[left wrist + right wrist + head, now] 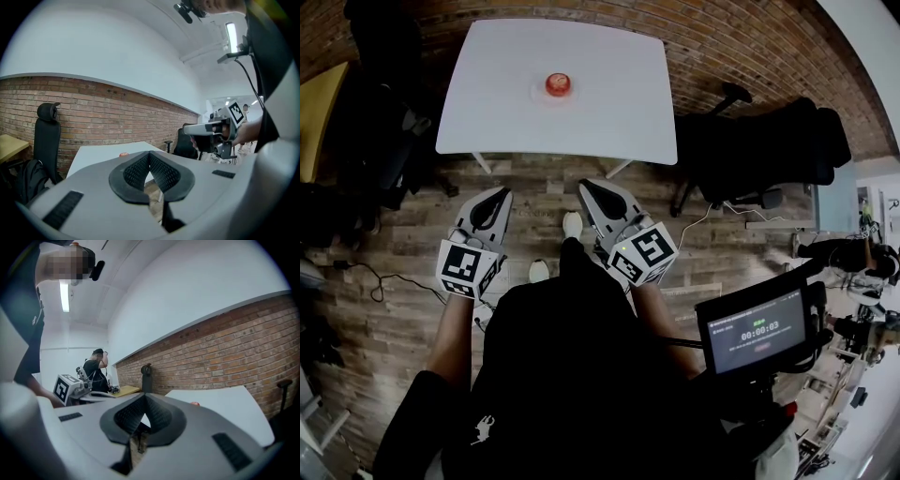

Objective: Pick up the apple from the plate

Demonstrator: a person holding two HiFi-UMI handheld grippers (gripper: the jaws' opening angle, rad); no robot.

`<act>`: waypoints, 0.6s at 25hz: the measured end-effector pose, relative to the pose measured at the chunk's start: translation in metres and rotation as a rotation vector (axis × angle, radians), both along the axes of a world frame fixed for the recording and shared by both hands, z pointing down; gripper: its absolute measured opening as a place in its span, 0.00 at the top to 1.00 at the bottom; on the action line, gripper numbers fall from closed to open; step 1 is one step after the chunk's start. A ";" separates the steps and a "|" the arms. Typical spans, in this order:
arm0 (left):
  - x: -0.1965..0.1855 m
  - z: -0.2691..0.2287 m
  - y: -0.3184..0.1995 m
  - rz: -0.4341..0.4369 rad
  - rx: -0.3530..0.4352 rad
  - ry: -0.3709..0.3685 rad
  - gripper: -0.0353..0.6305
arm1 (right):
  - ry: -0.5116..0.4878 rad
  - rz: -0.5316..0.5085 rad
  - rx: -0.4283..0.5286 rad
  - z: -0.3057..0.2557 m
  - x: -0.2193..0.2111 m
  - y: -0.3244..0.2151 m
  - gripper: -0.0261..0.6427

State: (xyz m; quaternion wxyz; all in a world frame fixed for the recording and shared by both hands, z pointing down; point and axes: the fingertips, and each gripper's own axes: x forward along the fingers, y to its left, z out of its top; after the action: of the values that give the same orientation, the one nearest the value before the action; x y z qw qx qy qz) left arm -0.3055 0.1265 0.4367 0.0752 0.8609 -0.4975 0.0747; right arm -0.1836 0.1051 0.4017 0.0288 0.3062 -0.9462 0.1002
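Head view is showing the apple [558, 84] sitting on a pale plate [538, 95] toward the far middle of the white table [609, 122] — well apart from both tools. You are holding the left gripper [500, 195] and the right gripper [587, 187] side by side over the wood floor, short of the table's near edge. Each has its jaws pressed together with nothing between them.

Judgement: the reach is the step in hand. You are needing to step closer and spread the jaws of the chosen gripper before it is arriving at the fruit. Bring it in level, with the pads straddling the apple's widest part above the plate rim, then close gently and lift straight up — a round fruit is likely rolling out of a skewed pinch.

Surroundings: a black office chair [769, 141] is standing at the table's right and a dark chair [389, 131] at its left. A cable [375, 281] is lying on the floor at left, and a monitor [759, 333] is sitting near your right side. Nothing is blocking the straight path to the near edge.
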 end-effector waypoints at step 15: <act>0.037 -0.011 -0.096 0.012 -0.008 -0.041 0.94 | -0.035 -0.008 -0.018 0.000 0.031 -0.095 0.96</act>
State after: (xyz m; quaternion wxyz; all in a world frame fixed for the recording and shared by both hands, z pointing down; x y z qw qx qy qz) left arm -0.2687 0.0303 0.4254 0.0677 0.8618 -0.4937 0.0949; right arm -0.1523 0.0104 0.4022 0.0155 0.3001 -0.9469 0.1139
